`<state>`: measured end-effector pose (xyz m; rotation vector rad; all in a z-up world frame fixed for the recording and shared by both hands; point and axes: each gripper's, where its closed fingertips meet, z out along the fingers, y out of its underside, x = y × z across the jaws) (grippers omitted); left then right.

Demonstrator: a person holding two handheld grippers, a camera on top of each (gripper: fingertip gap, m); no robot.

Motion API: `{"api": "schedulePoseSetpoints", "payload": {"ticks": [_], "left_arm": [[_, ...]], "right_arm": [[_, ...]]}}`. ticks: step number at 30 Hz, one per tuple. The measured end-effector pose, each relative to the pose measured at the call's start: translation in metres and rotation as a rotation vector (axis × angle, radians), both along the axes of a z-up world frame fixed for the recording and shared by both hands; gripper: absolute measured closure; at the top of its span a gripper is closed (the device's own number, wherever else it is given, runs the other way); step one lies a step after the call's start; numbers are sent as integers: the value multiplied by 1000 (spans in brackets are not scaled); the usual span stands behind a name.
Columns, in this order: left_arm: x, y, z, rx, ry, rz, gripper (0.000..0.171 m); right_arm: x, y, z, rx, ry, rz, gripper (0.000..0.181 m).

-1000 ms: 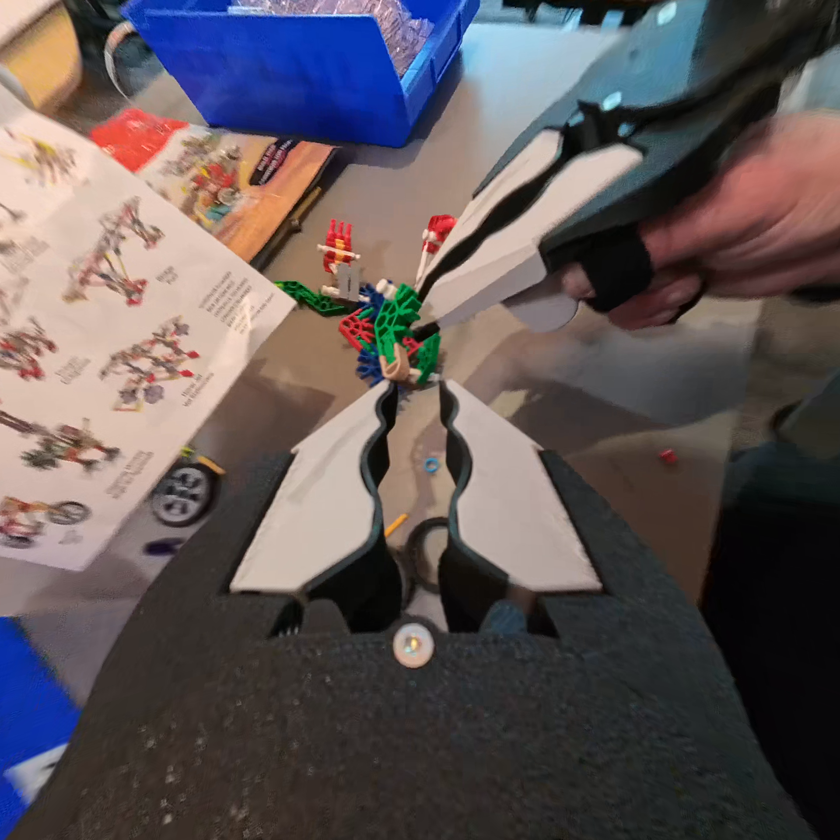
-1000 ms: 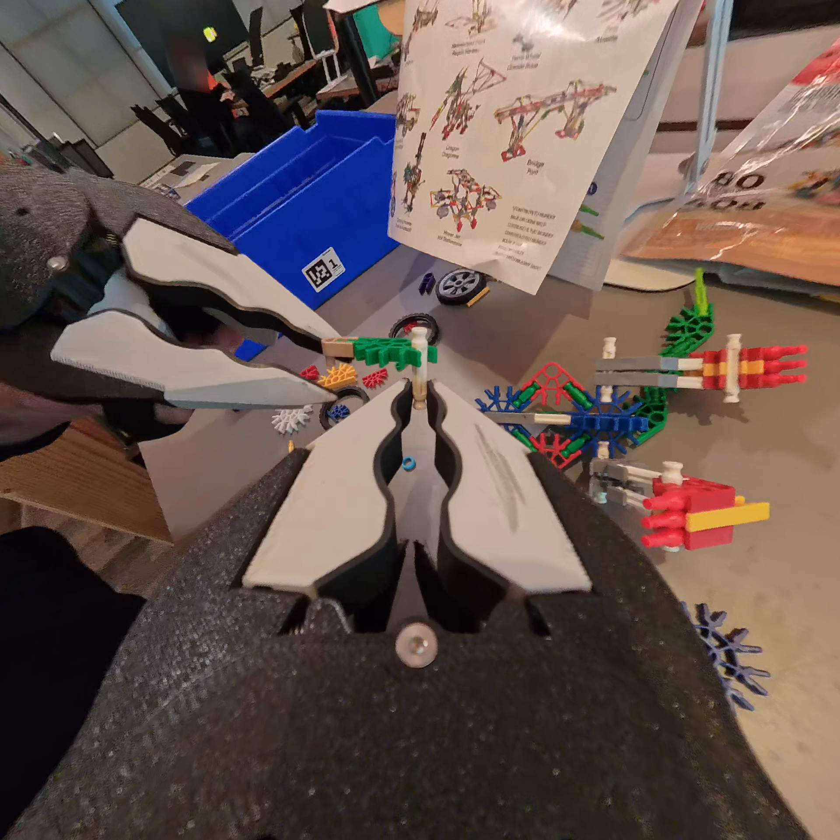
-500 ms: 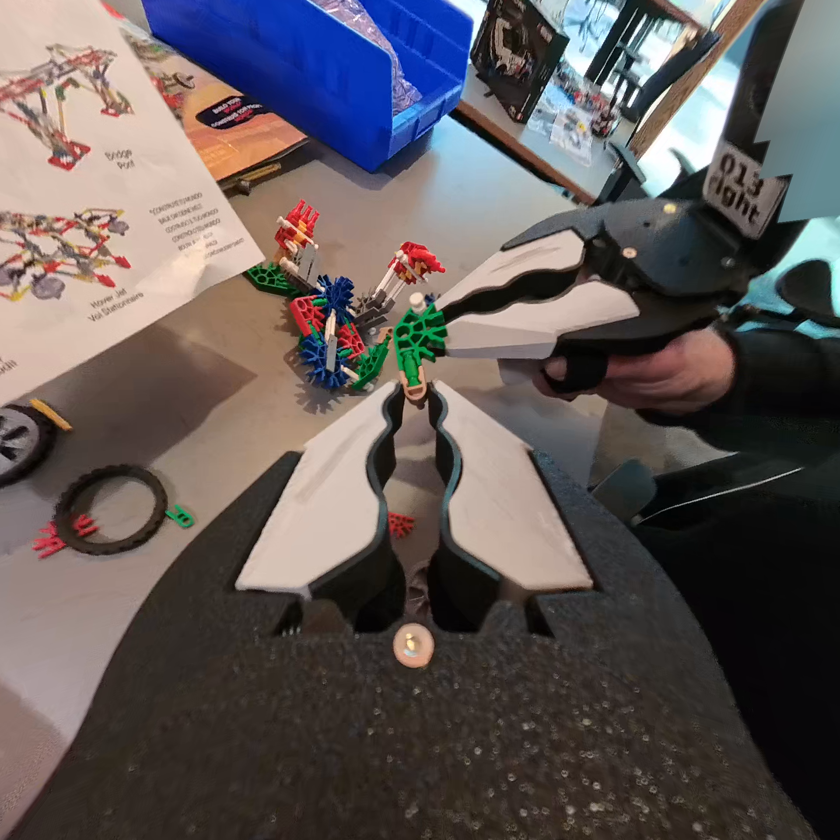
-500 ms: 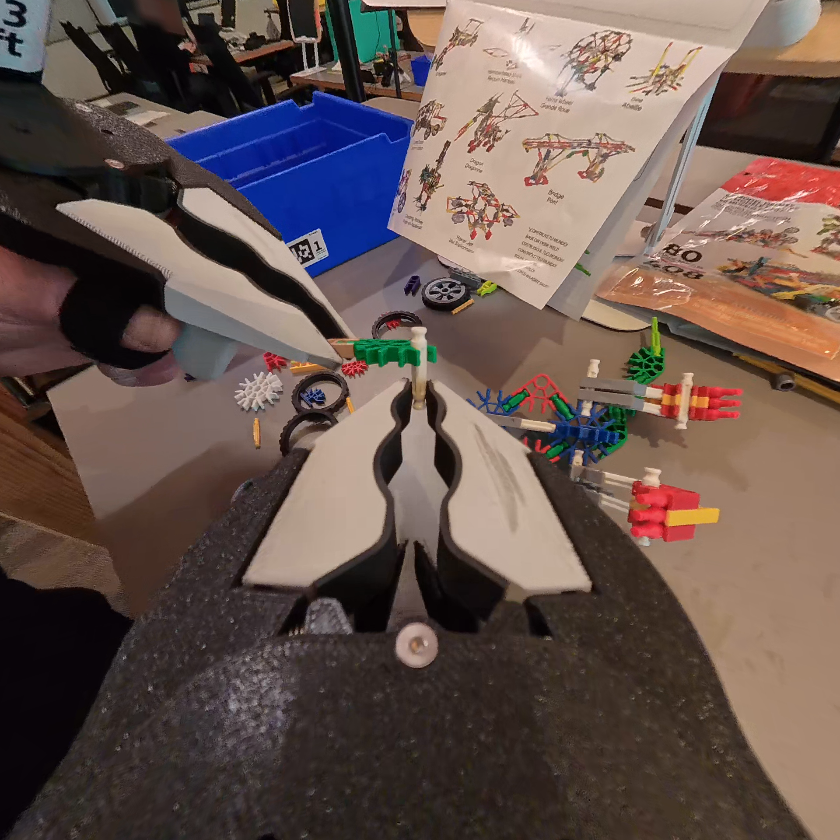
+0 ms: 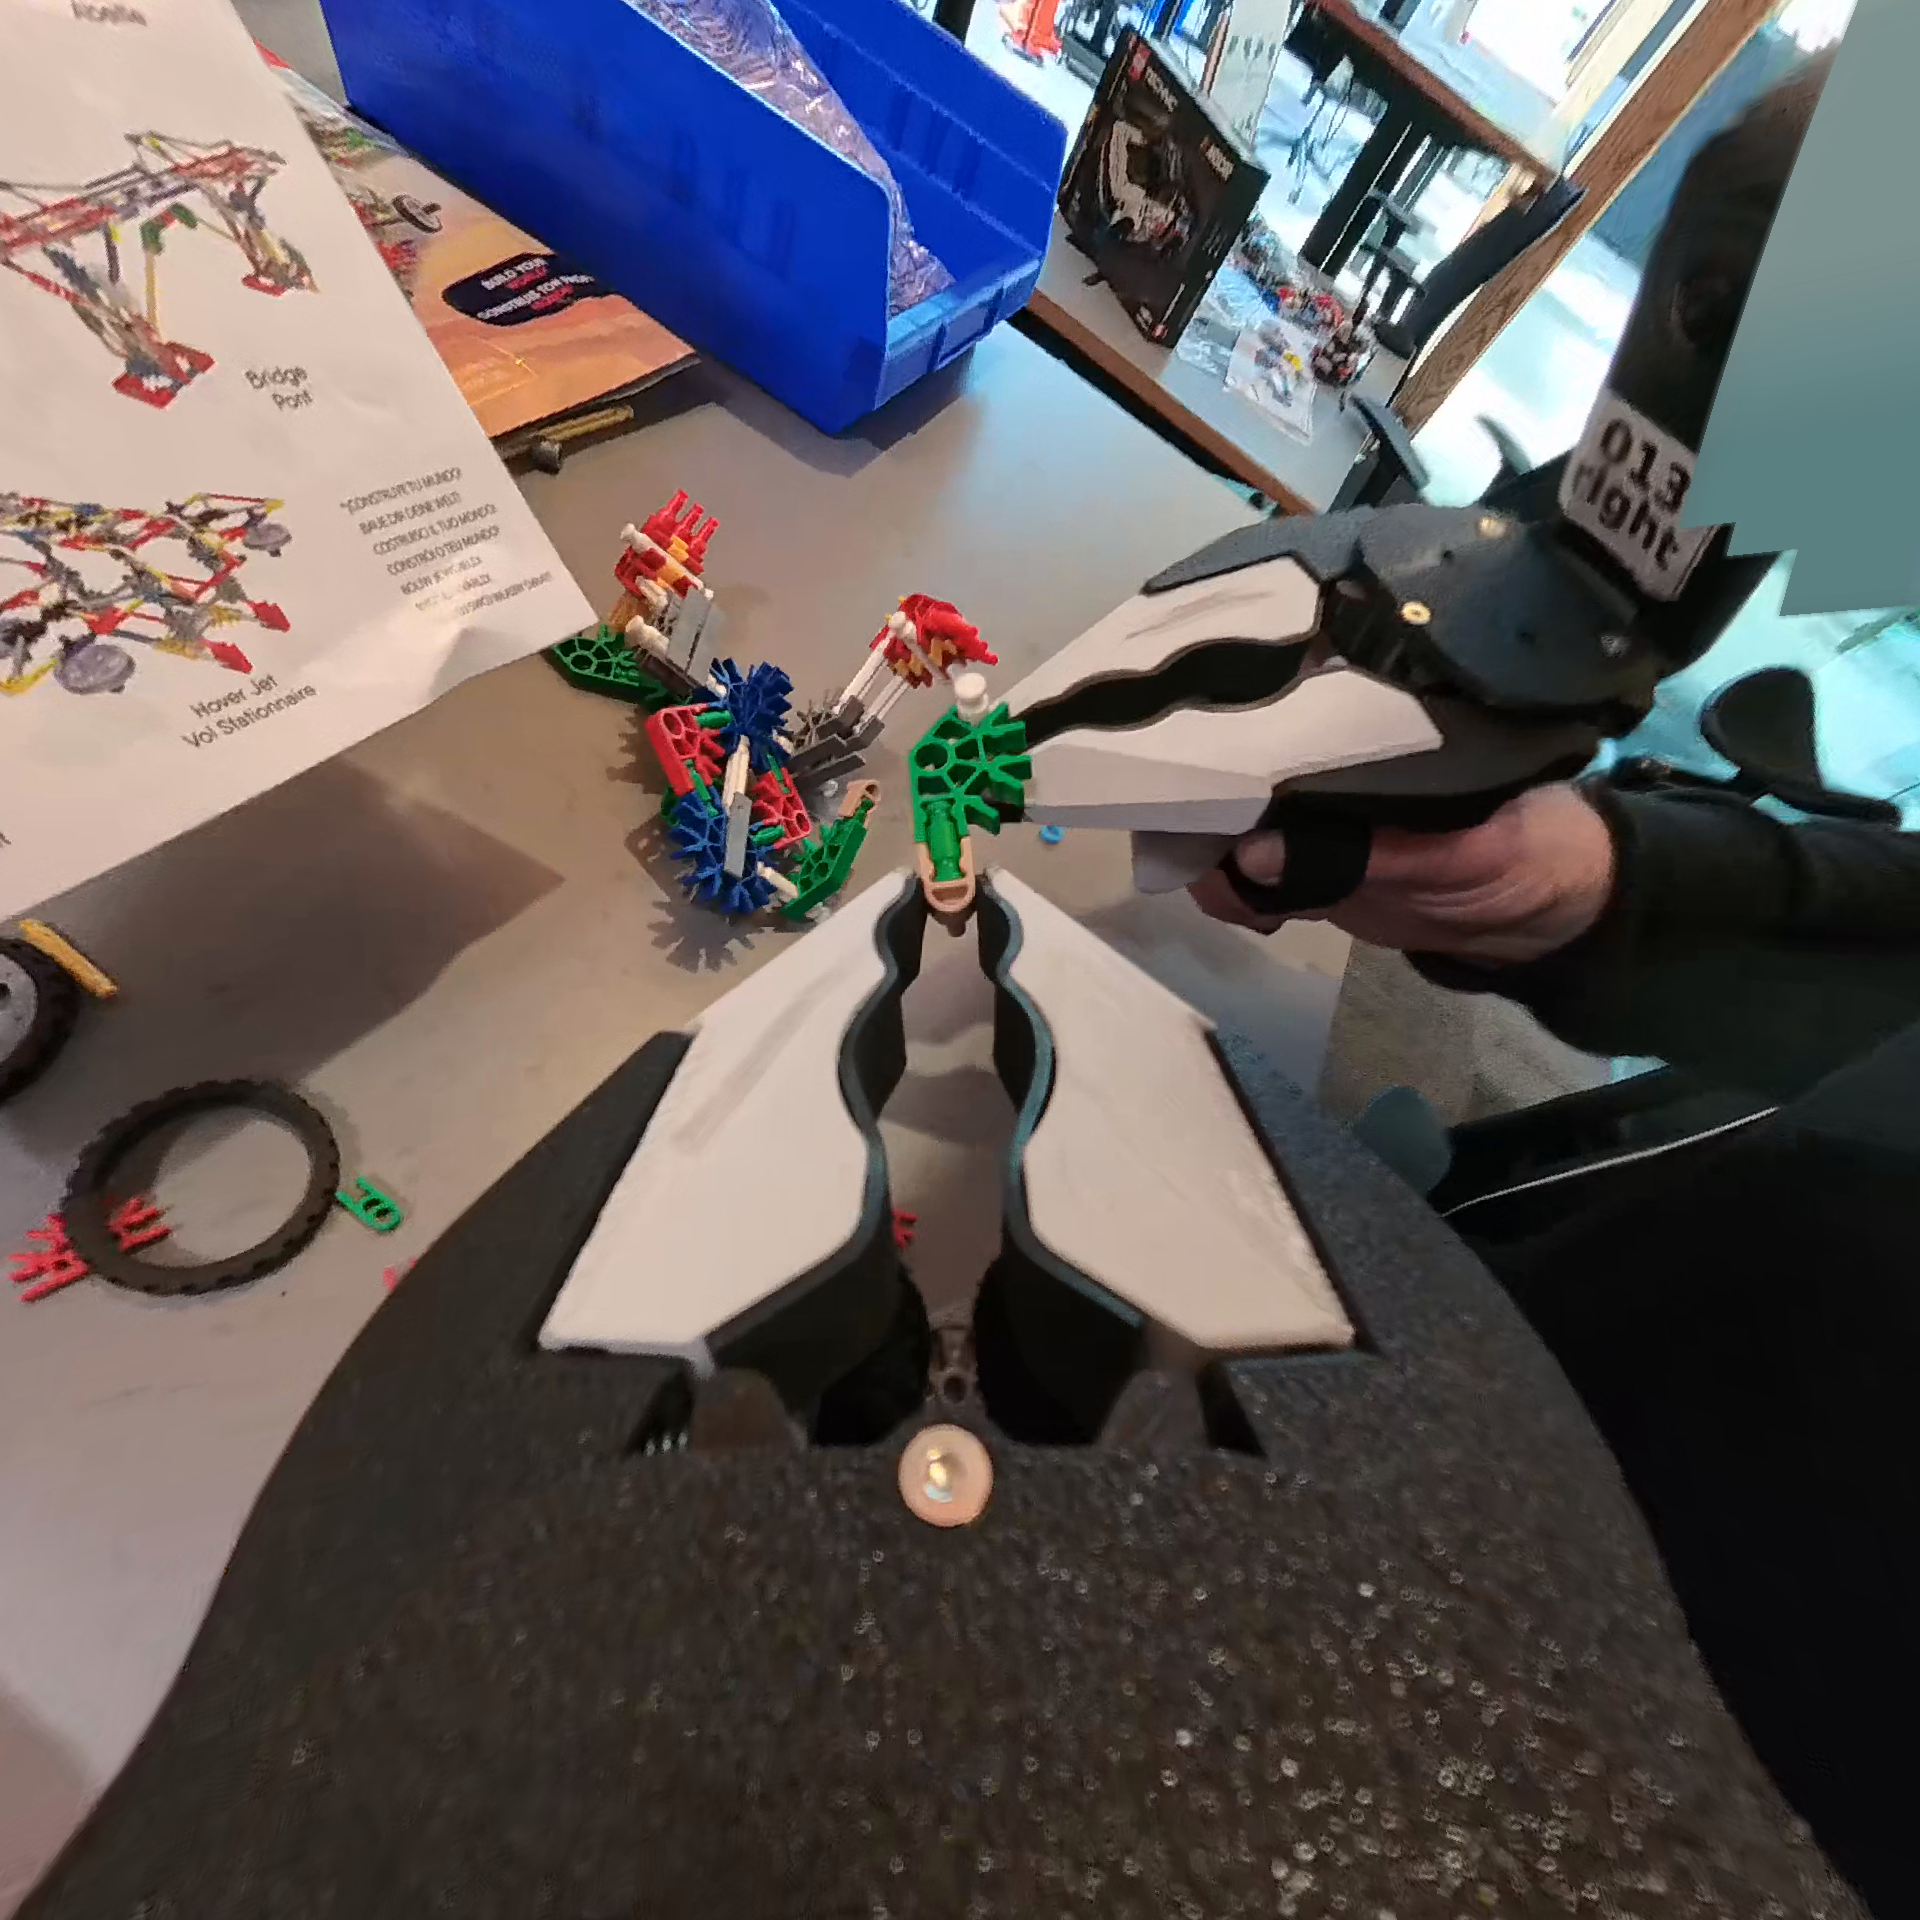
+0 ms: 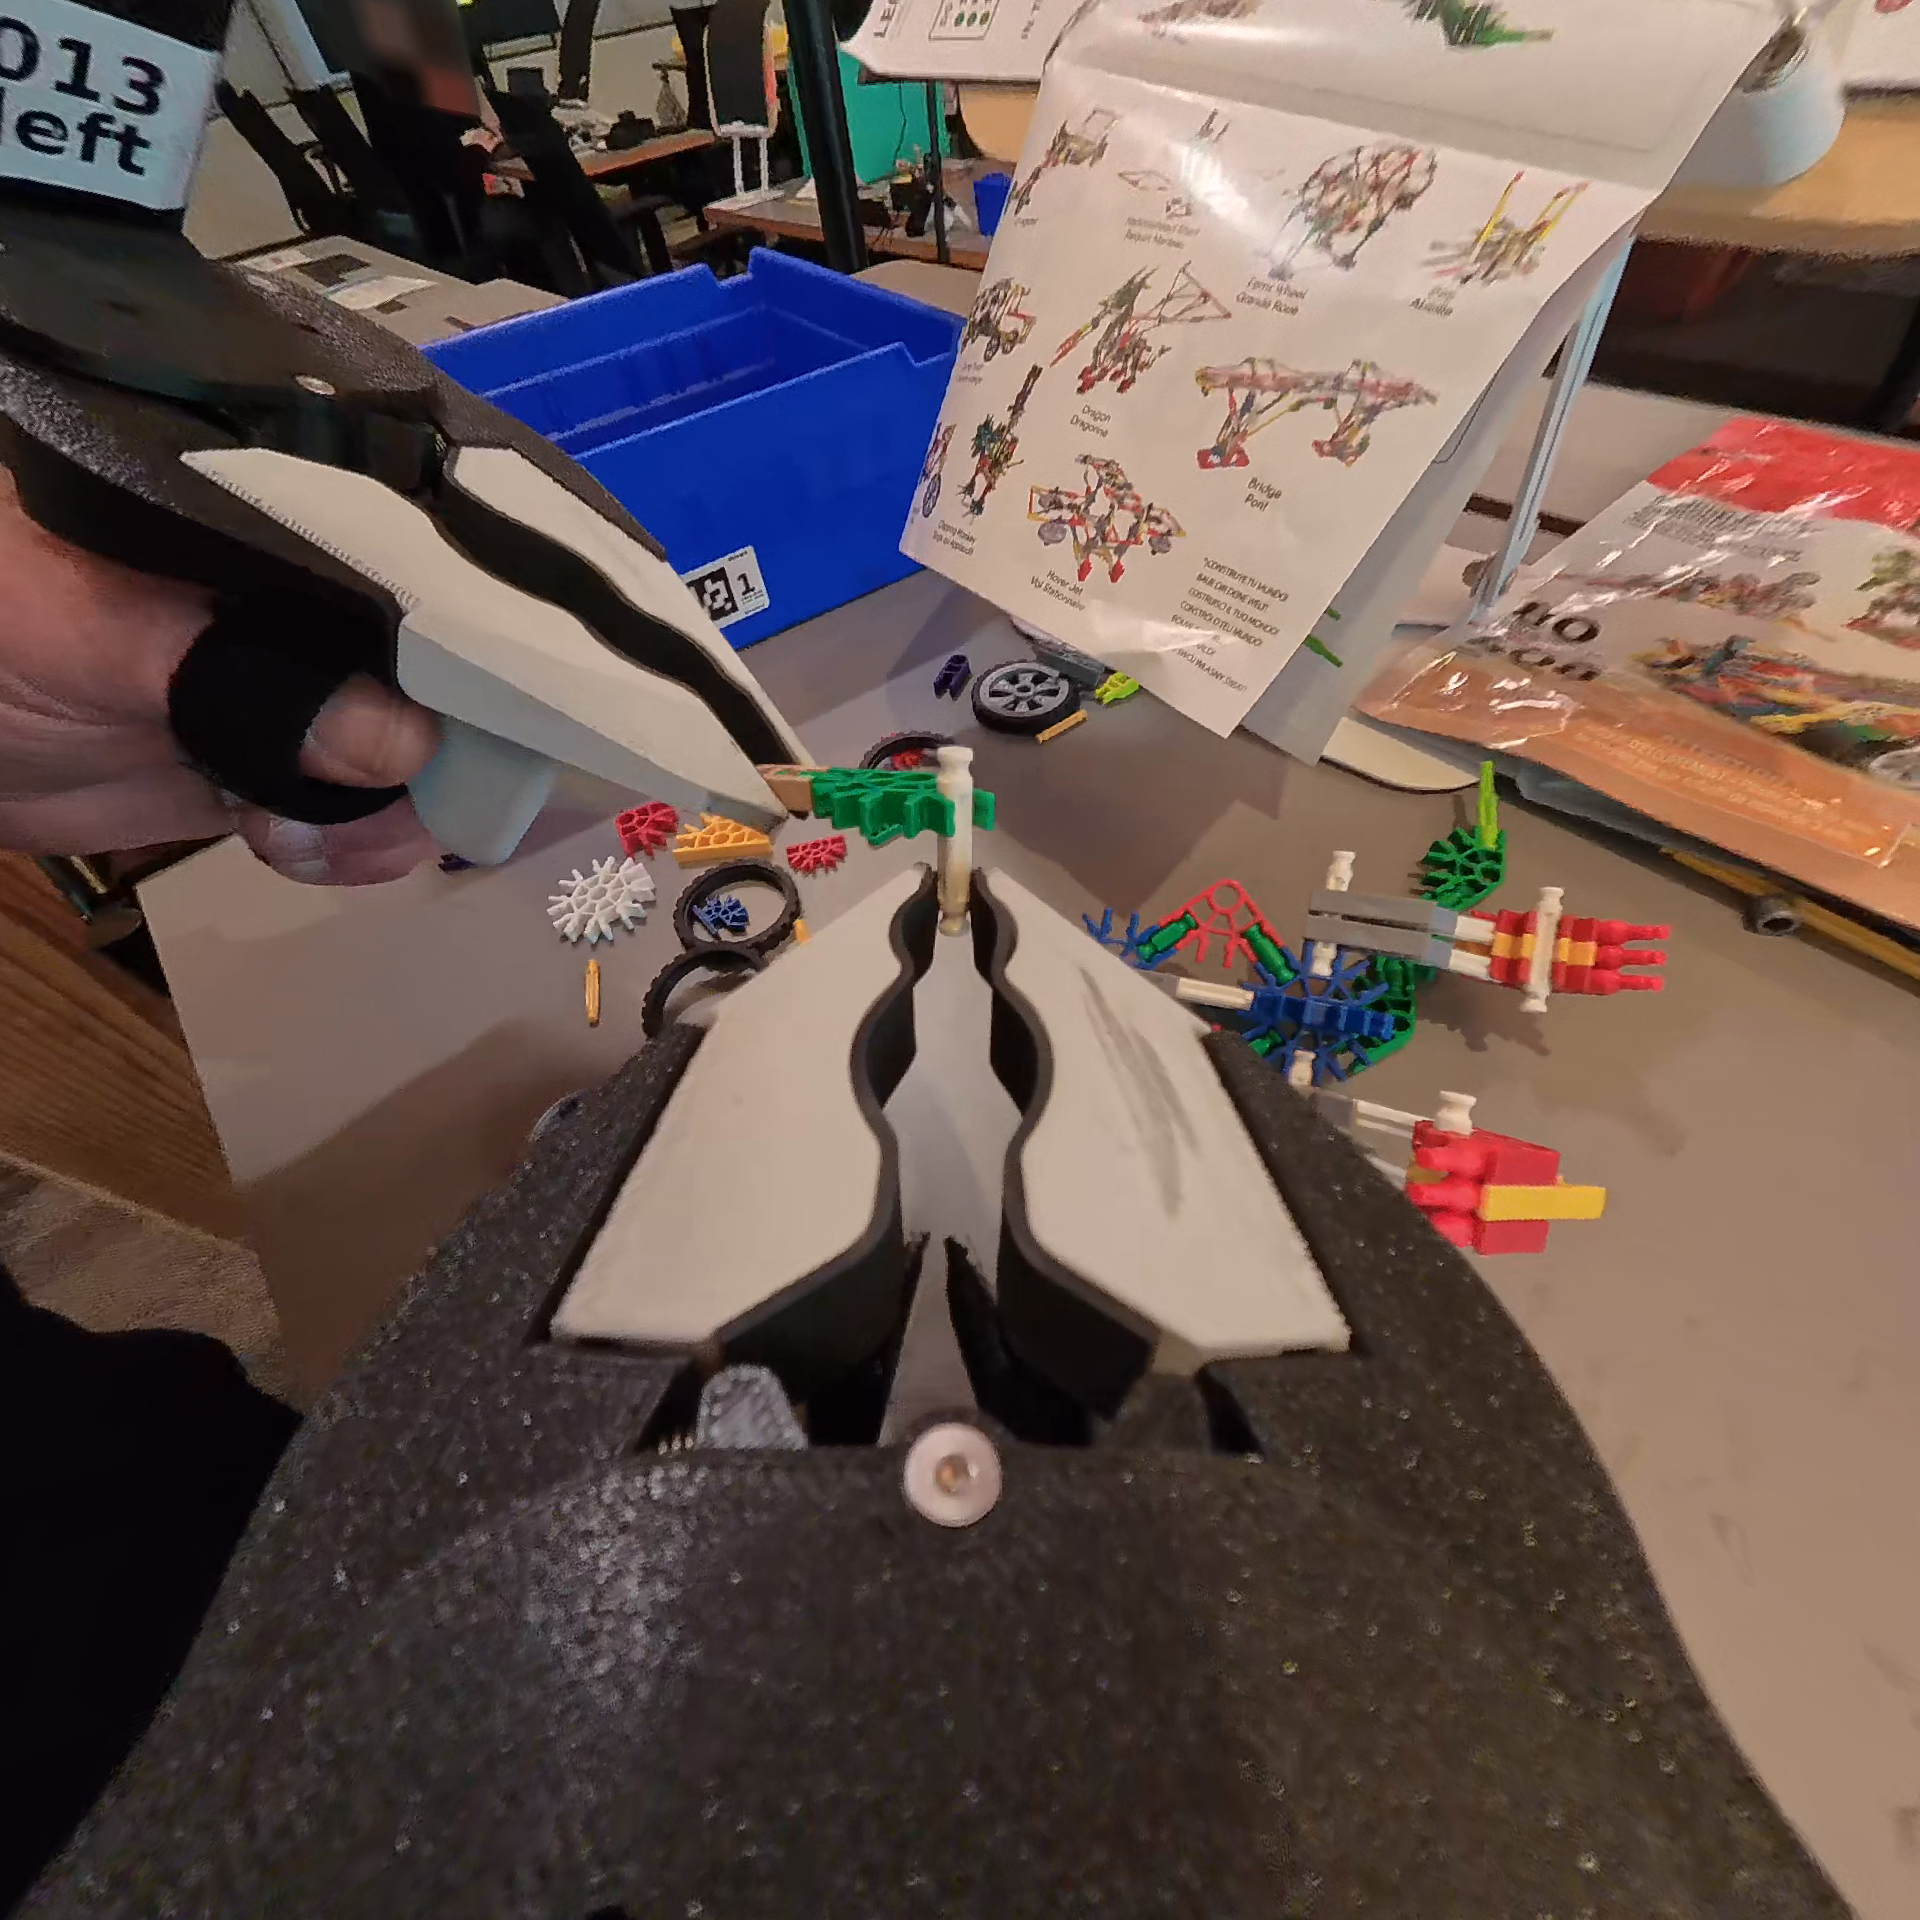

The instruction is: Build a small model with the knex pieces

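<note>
Green connector (image 5: 966, 764) is pinched from two sides above the surface (image 5: 997, 520): tan clip (image 5: 945, 888) clamped by left gripper (image 5: 948, 896), white rod (image 6: 954, 821) clamped by right gripper (image 6: 952, 902), steadying it.

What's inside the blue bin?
In the left wrist view, the blue bin holds crinkly clear plastic. Anything under the plastic is hidden. In the right wrist view, the visible compartments look empty, but the near wall hides the front floor.

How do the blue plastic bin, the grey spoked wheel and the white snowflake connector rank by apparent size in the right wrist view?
1. Blue plastic bin
2. Grey spoked wheel
3. White snowflake connector, nearly alike; its nearness makes this unsure.
</note>
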<state>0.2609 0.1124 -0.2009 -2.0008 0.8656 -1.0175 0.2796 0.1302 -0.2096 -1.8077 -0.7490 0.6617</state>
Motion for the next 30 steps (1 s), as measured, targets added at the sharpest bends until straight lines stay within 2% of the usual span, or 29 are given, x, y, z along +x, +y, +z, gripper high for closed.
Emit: {"api": "schedulePoseSetpoints", "payload": {"ticks": [5, 14, 16, 21, 23, 25, 29, 30], "left_arm": [[4, 1, 8, -134, -157, 32, 165], [9, 1, 16, -210, -270, 39, 165], [9, 0, 12, -124, -184, 31, 165], [8, 2, 2, 239, 179, -30, 165], [7, 4, -1, 337, 285, -56, 165], [6, 5, -3, 375, 343, -74, 165], [5, 3, 0, 317, 294, -88, 165], [4, 3, 2, 324, 292, -104, 165]], "right_arm": [[3, 1, 7, 40, 3, -21, 176], [8, 1, 14, 97, 2, -41, 176], [8, 1, 11, 69, 2, -28, 176], [8, -2, 0, -96, 37, 13, 176], [8, -3, -1, -154, 60, 24, 177], [7, -4, -6, -213, 60, 42, 177], [8, -7, 0, -215, 117, 107, 175], [8, -10, 4, -217, 153, 133, 169]]}}
